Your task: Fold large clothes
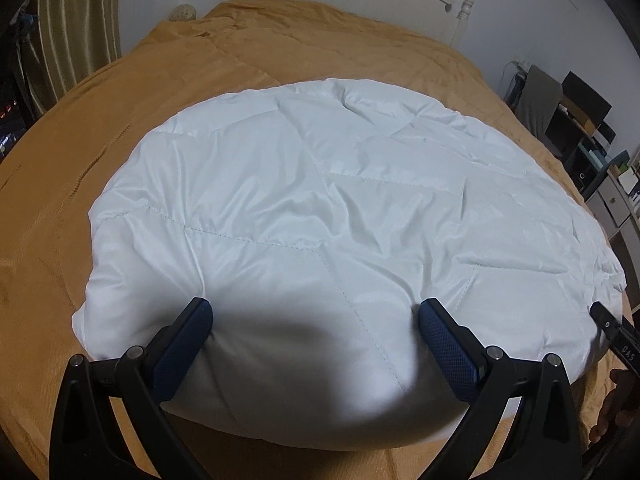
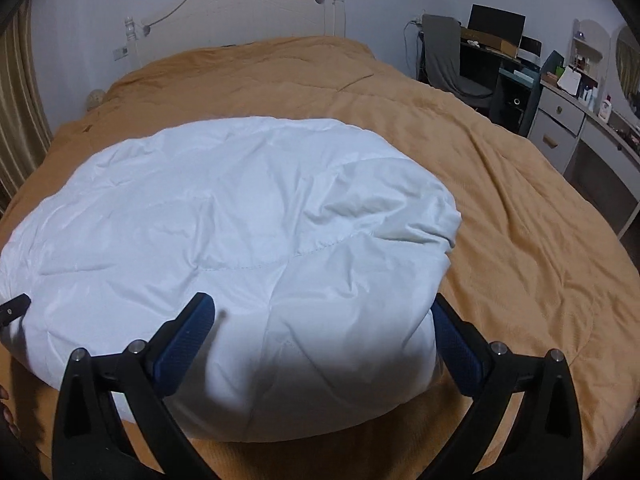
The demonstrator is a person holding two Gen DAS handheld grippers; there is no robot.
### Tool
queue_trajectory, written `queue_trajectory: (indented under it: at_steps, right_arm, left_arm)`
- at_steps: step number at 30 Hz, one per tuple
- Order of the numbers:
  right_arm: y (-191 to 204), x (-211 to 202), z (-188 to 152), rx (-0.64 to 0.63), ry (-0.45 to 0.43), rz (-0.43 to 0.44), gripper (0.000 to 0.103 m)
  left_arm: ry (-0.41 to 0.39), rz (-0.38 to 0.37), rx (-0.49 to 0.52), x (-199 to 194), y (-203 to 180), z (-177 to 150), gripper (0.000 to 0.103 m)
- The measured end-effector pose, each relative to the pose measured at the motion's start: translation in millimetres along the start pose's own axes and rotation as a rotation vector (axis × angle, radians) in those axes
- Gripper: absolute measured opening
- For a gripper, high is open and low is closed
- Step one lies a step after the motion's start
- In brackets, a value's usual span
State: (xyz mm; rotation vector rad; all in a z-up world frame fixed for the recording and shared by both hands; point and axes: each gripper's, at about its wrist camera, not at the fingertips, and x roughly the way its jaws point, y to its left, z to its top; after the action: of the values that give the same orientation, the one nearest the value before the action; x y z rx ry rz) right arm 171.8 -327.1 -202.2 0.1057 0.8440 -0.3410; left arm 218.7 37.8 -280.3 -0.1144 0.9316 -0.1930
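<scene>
White quilted garment (image 1: 320, 208) on orange bedspread (image 1: 100, 128); both tongs spread wide.

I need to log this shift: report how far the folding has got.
Done: the white quilted item lies folded into a thick pad on the orange bedspread. In hand: left gripper and right gripper both straddle its near edge, jaws open. Left: closing on it, and any further fold.

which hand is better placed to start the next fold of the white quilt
Right, probably. The right tool straddles the white quilt at its near right corner, with bare bed cover beside it. The left tool sits mid-edge, away from a corner. Both are open.
</scene>
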Motion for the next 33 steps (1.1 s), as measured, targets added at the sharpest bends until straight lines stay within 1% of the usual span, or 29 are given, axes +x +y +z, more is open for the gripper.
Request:
queue_trajectory:
  at_steps: [1,2,3,4,5,6,8,9,10,12,13,14,16,17,18,19,20,21,23,24,25,26,27,28,29,30,31,33]
  right_arm:
    - [-5,10,-2,0.003,0.041,-0.013,0.103]
    - [-15,18,-5,0.041,0.074,0.008,0.103]
    - [-31,23,-8,0.131,0.112,0.057,0.103]
    - [-44,23,-8,0.205,0.131,0.076,0.103]
    - [-53,16,-8,0.248,0.126,0.064,0.102]
    - [-56,5,-4,0.251,0.089,0.043,0.102]
    - [-47,-25,9,0.193,-0.019,0.022,0.100]
    - [-35,-39,16,0.155,-0.073,0.040,0.100]
    - [-19,-50,23,0.111,-0.118,0.082,0.100]
    - [24,-61,34,0.009,-0.160,0.211,0.100]
    - [47,-60,38,-0.043,-0.156,0.261,0.100]
    - [70,-54,39,-0.090,-0.143,0.288,0.100]
    - [109,-30,37,-0.170,-0.096,0.286,0.100]
    - [122,-10,32,-0.199,-0.043,0.274,0.100]
    - [130,13,28,-0.212,0.028,0.256,0.100]
    - [134,33,22,-0.202,0.075,0.251,0.101]
    - [131,41,18,-0.180,0.052,0.250,0.103]
    - [132,41,14,-0.179,0.019,0.245,0.103]
    - [133,42,14,-0.198,0.024,0.236,0.103]
    - [130,42,14,-0.198,0.030,0.238,0.103]
    - [130,45,16,-0.201,0.034,0.236,0.103]
    - [129,47,20,-0.208,0.036,0.231,0.103]
    - [129,48,19,-0.214,0.033,0.223,0.103]
    - [129,49,18,-0.219,0.029,0.216,0.103]
    - [129,49,17,-0.220,0.027,0.211,0.103]
    - [133,47,17,-0.220,0.026,0.209,0.103]
    - [141,41,19,-0.221,0.026,0.207,0.103]
    - [138,38,18,-0.225,0.024,0.214,0.103]
  left_arm:
    - [-0.006,-0.003,0.002,0,0,-1,0.103]
    - [-0.009,-0.011,0.000,0,1,-2,0.103]
    - [-0.009,-0.023,-0.005,1,3,-2,0.103]
    - [-0.008,-0.036,-0.010,1,5,-2,0.103]
    - [-0.004,-0.044,-0.015,0,5,-3,0.103]
    - [0.003,-0.052,-0.016,0,6,-2,0.103]
    - [0.013,-0.068,-0.005,-1,6,-1,0.102]
    - [0.016,-0.075,0.002,-1,7,-1,0.102]
    - [0.018,-0.083,0.004,-1,7,-1,0.102]
    - [0.021,-0.106,-0.014,-3,11,-2,0.102]
    - [0.029,-0.118,-0.025,-3,13,-2,0.102]
    - [0.035,-0.130,-0.035,-4,15,-2,0.102]
    - [0.061,-0.166,-0.052,-4,21,-1,0.102]
    - [0.082,-0.178,-0.065,-3,24,-1,0.102]
    - [0.101,-0.186,-0.081,-1,26,-1,0.102]
    - [0.115,-0.198,-0.098,0,29,-2,0.102]
    - [0.121,-0.206,-0.102,0,30,-4,0.102]
    - [0.124,-0.207,-0.085,-1,28,-6,0.102]
    - [0.125,-0.188,-0.034,-5,25,-10,0.102]
    - [0.112,-0.162,-0.033,-13,26,-13,0.101]
    - [0.087,-0.140,-0.050,-22,29,-16,0.101]
    - [0.055,-0.139,-0.071,-35,34,-20,0.101]
    - [0.024,-0.121,-0.095,-47,40,-25,0.102]
    - [-0.002,-0.088,-0.115,-58,46,-31,0.102]
    - [-0.009,-0.065,-0.131,-64,50,-35,0.102]
    - [0.000,-0.066,-0.152,-66,55,-41,0.102]
    - [0.015,-0.100,-0.177,-64,60,-45,0.102]
    - [0.052,-0.211,-0.279,-52,71,-53,0.102]
